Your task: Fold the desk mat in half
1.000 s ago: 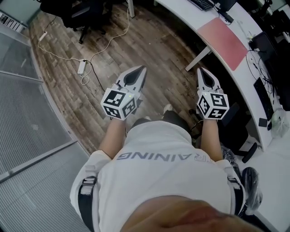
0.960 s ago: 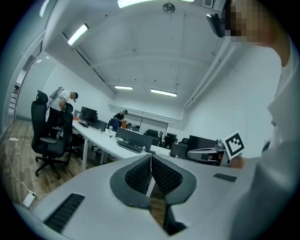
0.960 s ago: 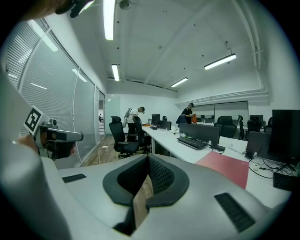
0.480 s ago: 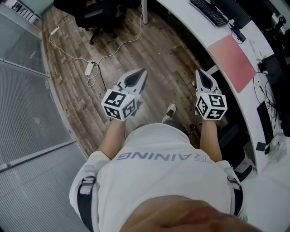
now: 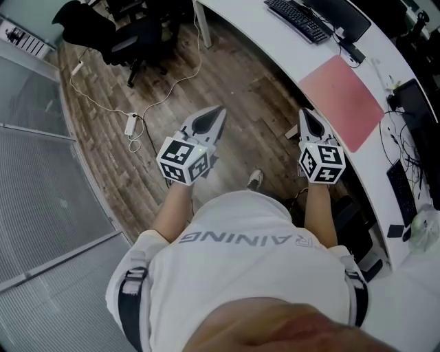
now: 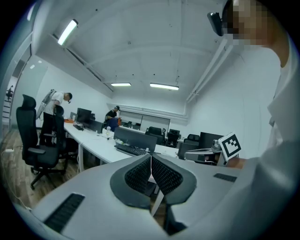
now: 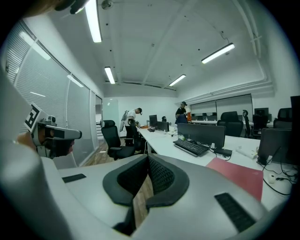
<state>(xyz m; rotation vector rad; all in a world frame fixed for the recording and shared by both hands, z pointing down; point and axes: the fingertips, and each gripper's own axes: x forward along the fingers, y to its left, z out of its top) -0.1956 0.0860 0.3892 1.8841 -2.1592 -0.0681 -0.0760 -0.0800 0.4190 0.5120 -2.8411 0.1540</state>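
Both tongs are held out in front of the torso, over the wood floor (image 5: 240,75), clear of the desk. Left gripper (image 5: 217,112): jaws closed, empty. Right gripper (image 5: 304,114): same, closed on nothing. The pink desk mat (image 5: 340,100) lies flat and unfolded on the white desk (image 5: 375,148), just ahead-right of the right gripper. Step reads as approach. Suggest opening both, pinching two corners of one edge, lifting low and laying it edge-on-edge. Mind the keyboard (image 5: 297,18) beyond.

Wood-plank floor (image 5: 227,89), a long curved white desk (image 5: 285,49), a black office chair (image 5: 130,38), and ceiling strip lights (image 7: 93,21).
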